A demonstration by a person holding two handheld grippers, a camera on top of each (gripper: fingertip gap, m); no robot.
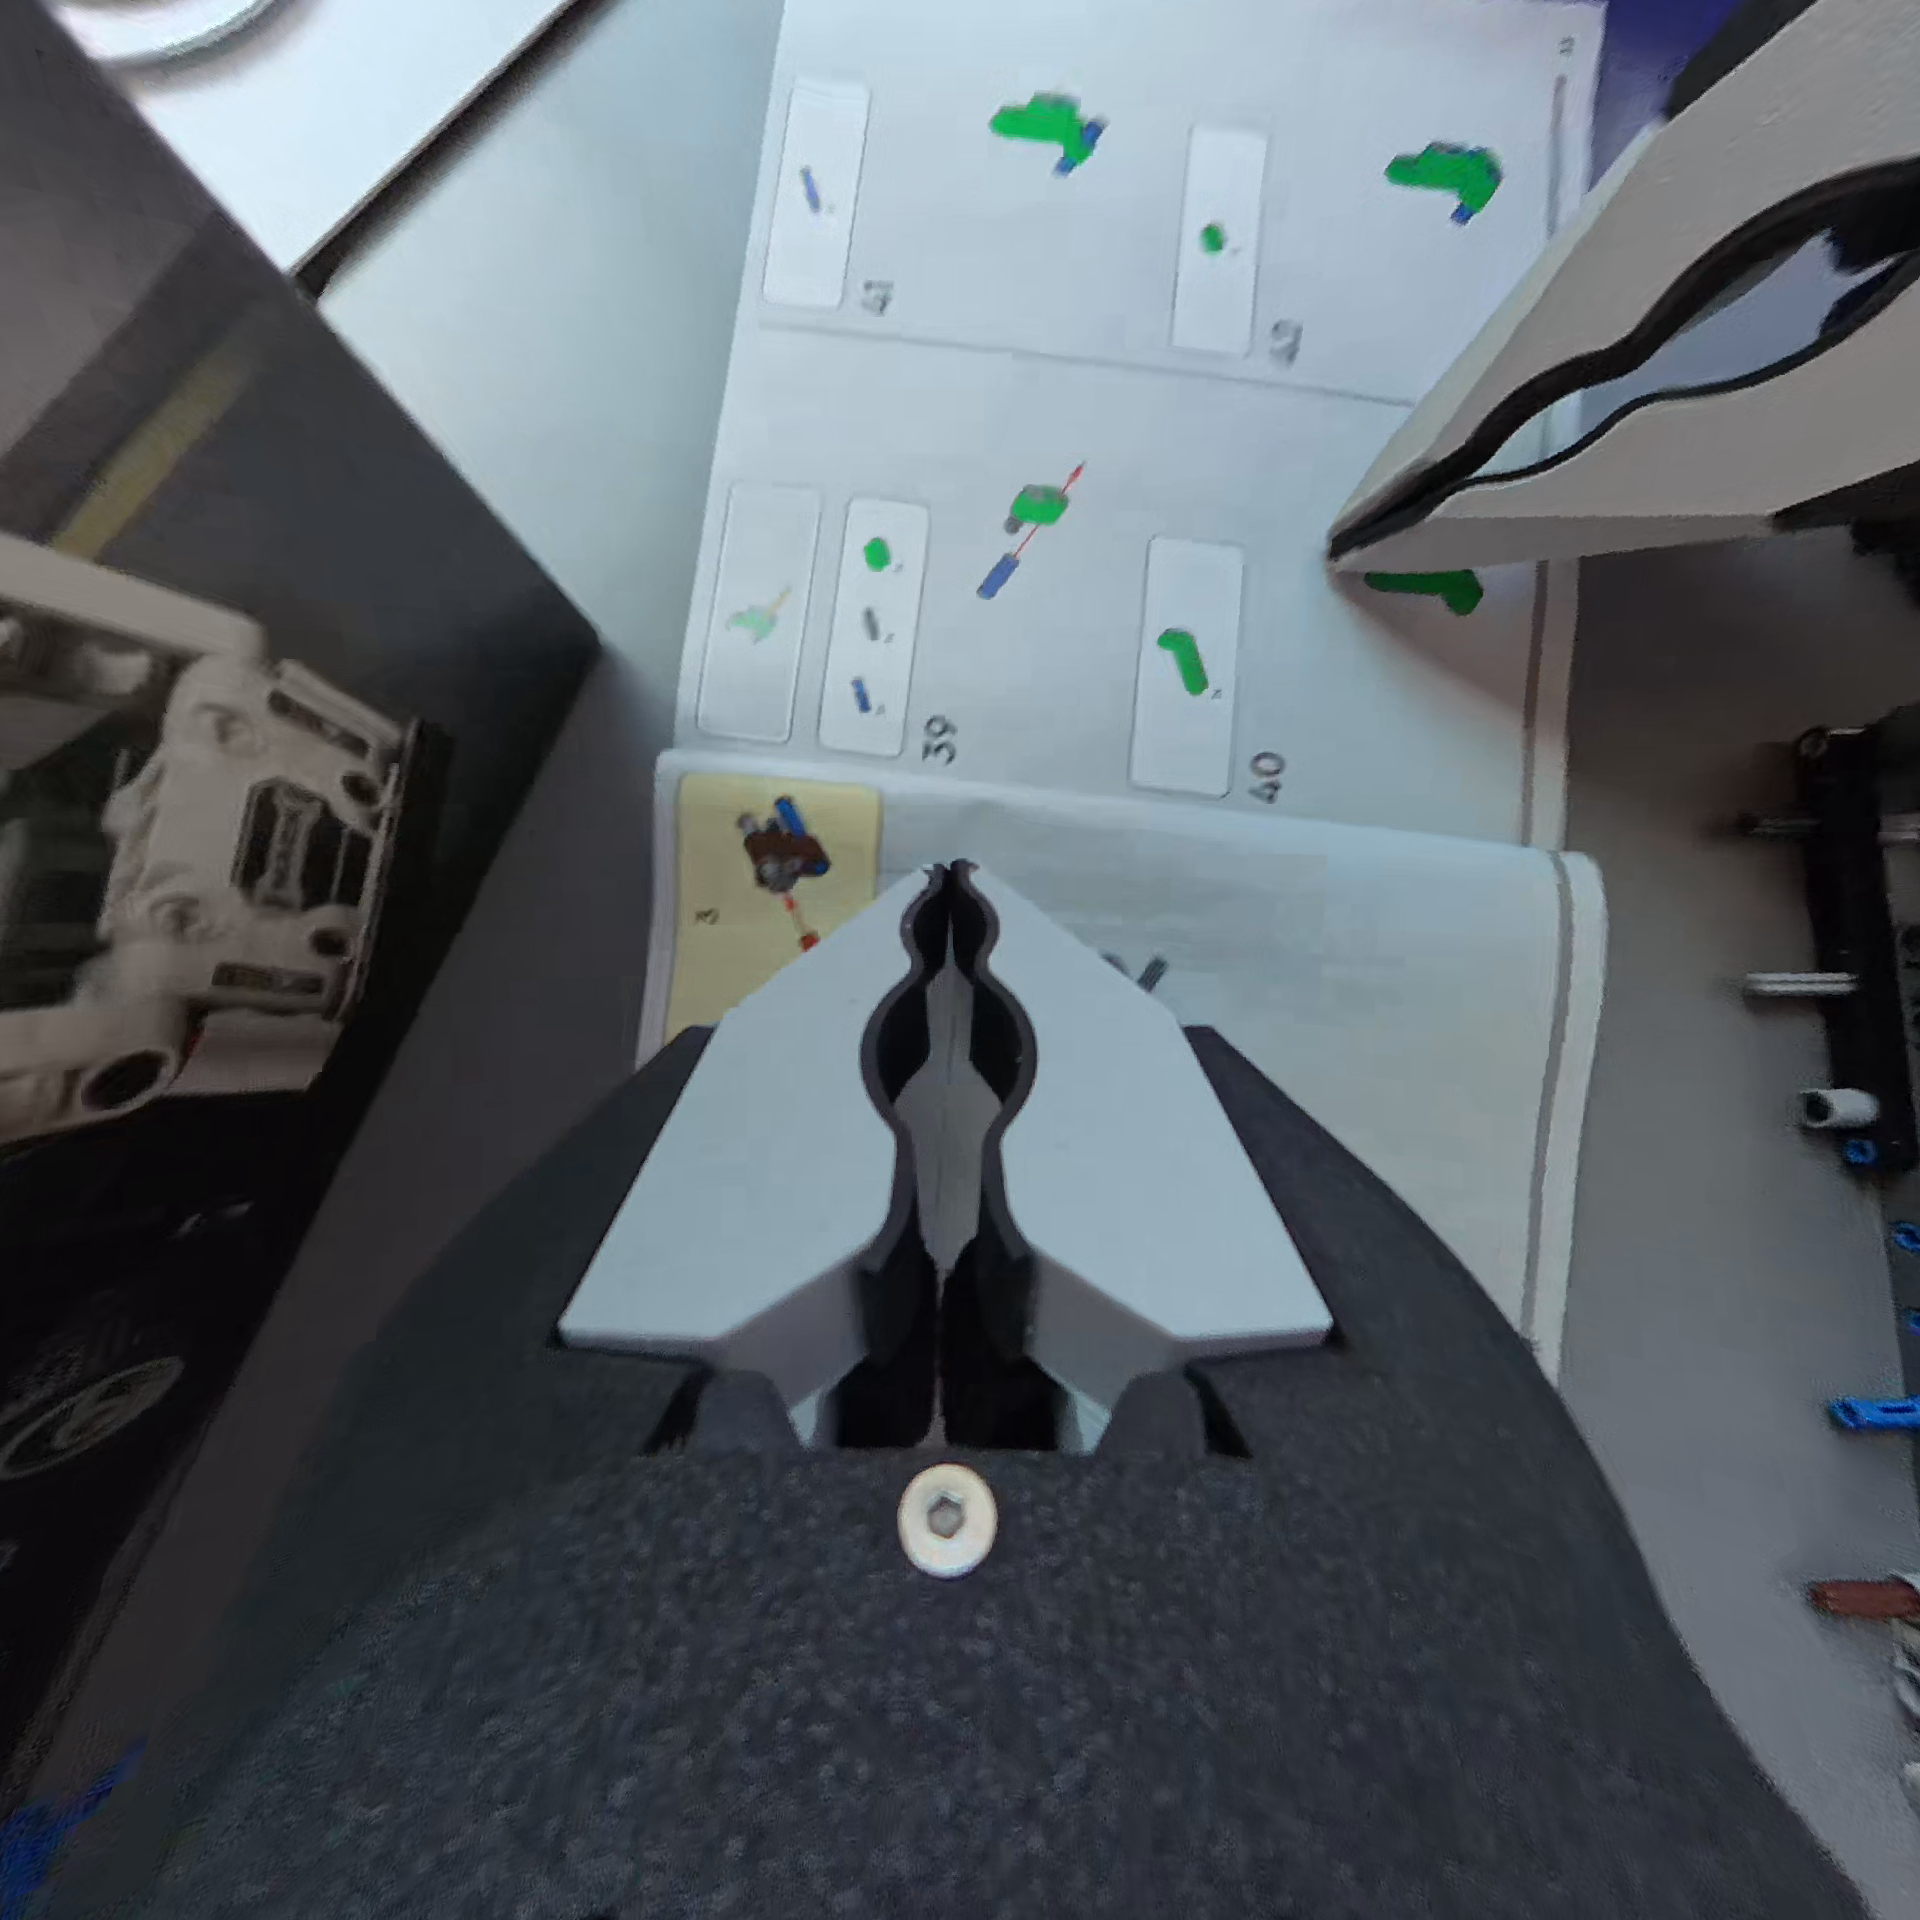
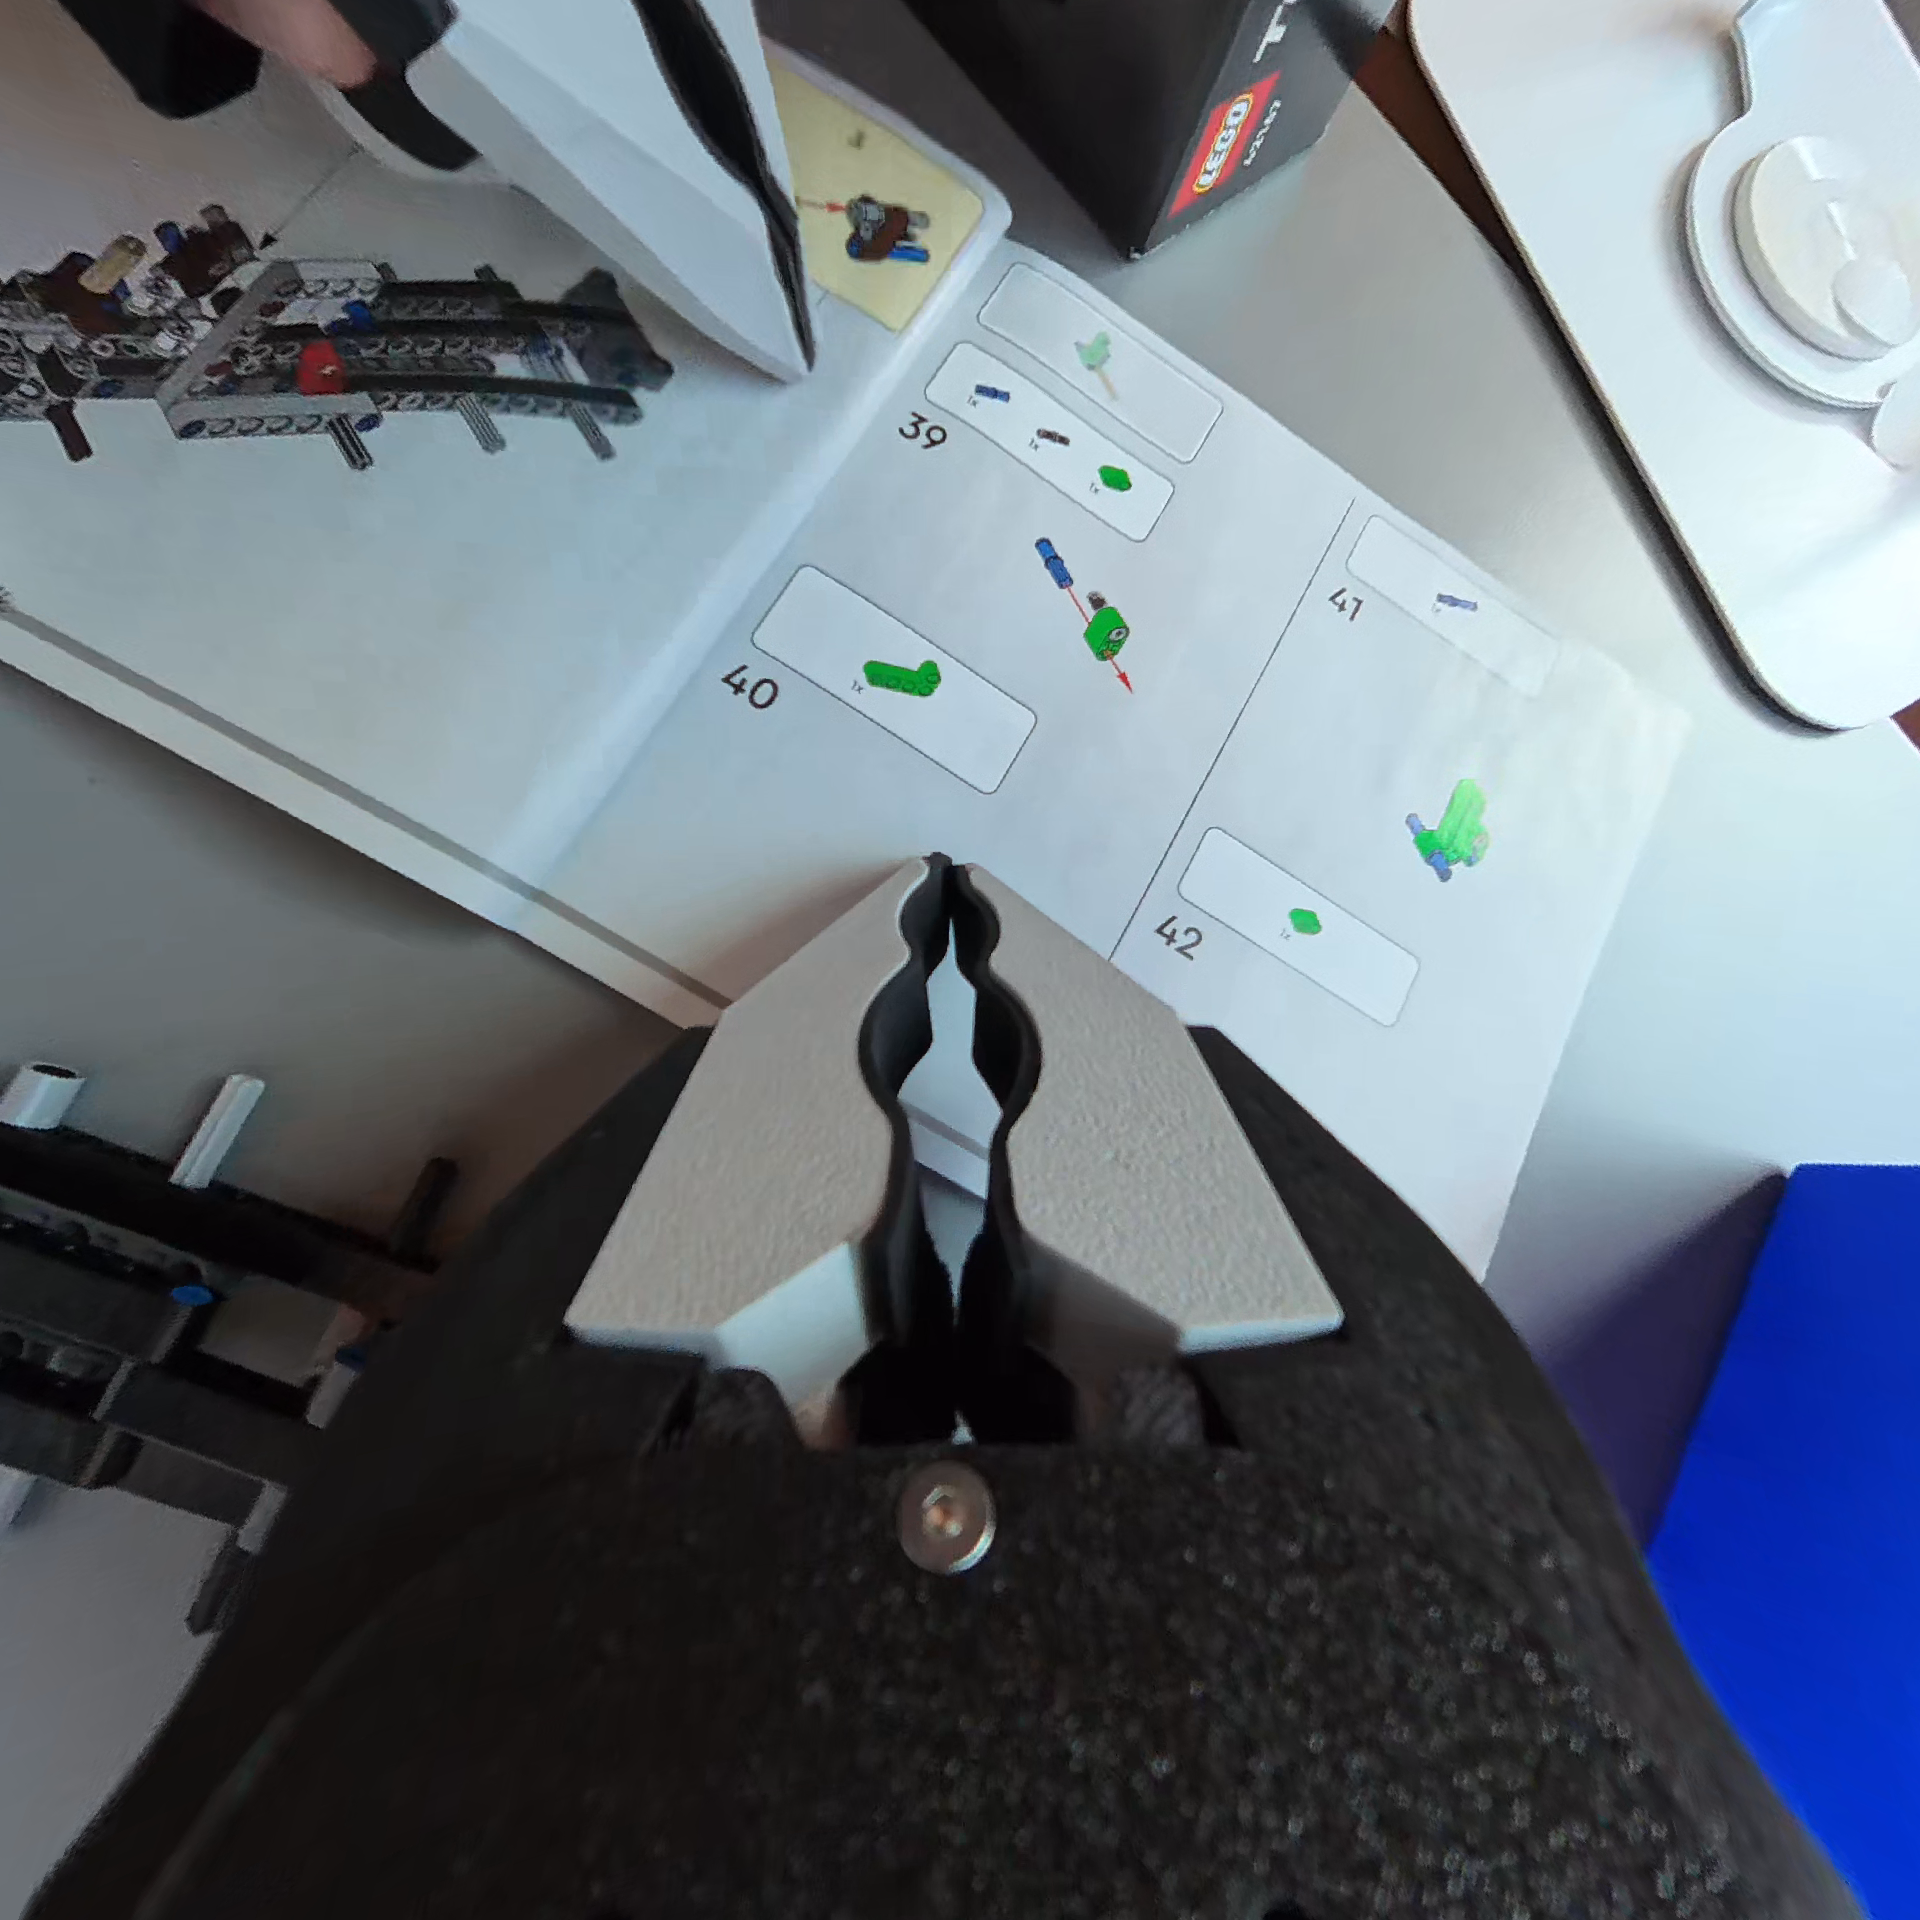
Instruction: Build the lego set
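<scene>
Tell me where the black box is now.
In the right wrist view, the black box stands top centre, just beyond the open instruction booklet.

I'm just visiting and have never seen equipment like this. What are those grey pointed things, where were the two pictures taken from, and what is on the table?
Each grey wedge is a hand-held gripper: two fingers with black wavy pads, carried by a person. A camera sits on each, looking along its fingers. One picture comes from the left hand-held gripper, the other from the right hand-held gripper. Both are shut, pads meeting at the tips, and hold nothing. Beneath them lies an open building-brick instruction booklet. Nearby are a dark product box, a partly built black brick model, a blue tray and a white board.
</scene>
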